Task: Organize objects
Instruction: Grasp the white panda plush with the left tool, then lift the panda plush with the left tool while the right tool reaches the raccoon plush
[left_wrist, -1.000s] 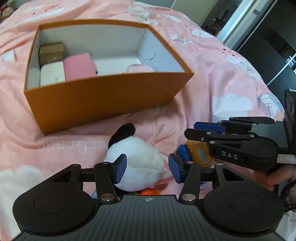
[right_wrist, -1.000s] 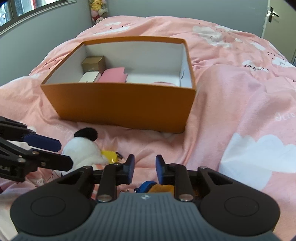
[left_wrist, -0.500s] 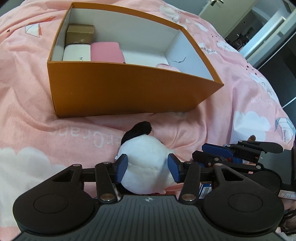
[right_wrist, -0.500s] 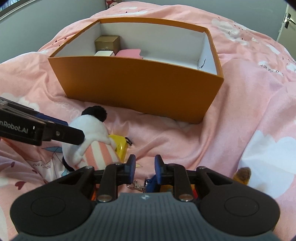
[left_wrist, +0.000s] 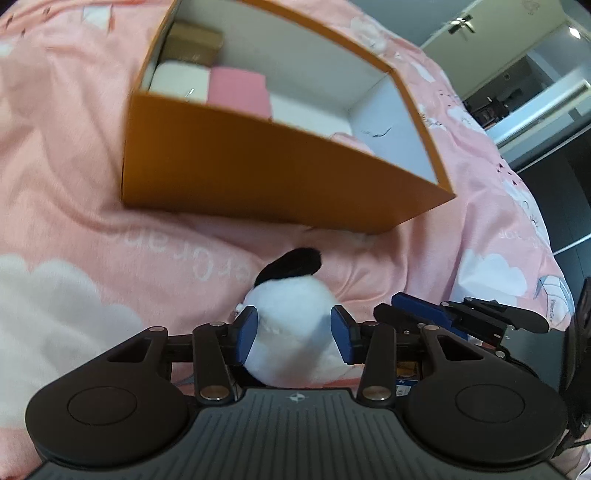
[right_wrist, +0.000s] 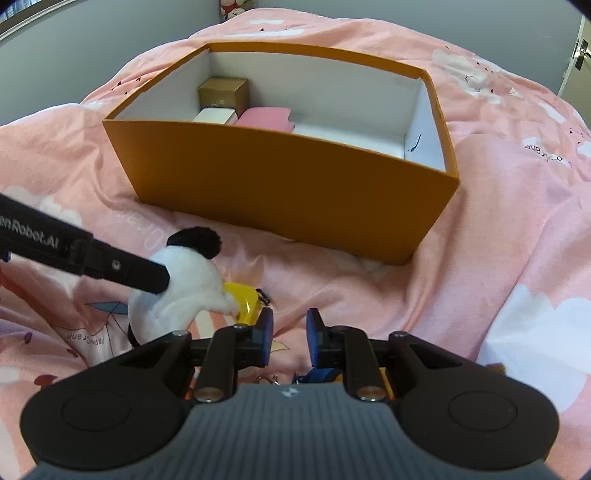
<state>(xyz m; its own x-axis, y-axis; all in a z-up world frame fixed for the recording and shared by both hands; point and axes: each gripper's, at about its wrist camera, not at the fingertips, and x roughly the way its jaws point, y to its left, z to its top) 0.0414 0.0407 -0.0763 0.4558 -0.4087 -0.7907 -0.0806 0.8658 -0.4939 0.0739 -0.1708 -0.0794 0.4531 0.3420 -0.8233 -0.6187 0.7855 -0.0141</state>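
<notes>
- Your left gripper (left_wrist: 294, 334), jaws closing, presses blue pads into a fluffy white plush toy (left_wrist: 291, 332).
- Your right gripper (right_wrist: 290, 336), narrowly parted, grasps nothing over rumpled pink bedding (right_wrist: 498, 240).
- Rigid orange cardboard box (right_wrist: 295, 192) sits beyond.

Grey walls (right_wrist: 110, 33), pink cloud-print bedspread (right_wrist: 517, 229)

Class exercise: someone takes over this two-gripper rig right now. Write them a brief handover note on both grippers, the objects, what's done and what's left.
Left gripper: jaws closing around the white plush toy on the pink bedspread; pads at its sides.
Right gripper: jaws closing, nothing between them; small keychain items lie beneath.
Orange box: already holds a gold box, white box and pink box.
Left: box the plush, yellow item and keychain pieces.
</notes>
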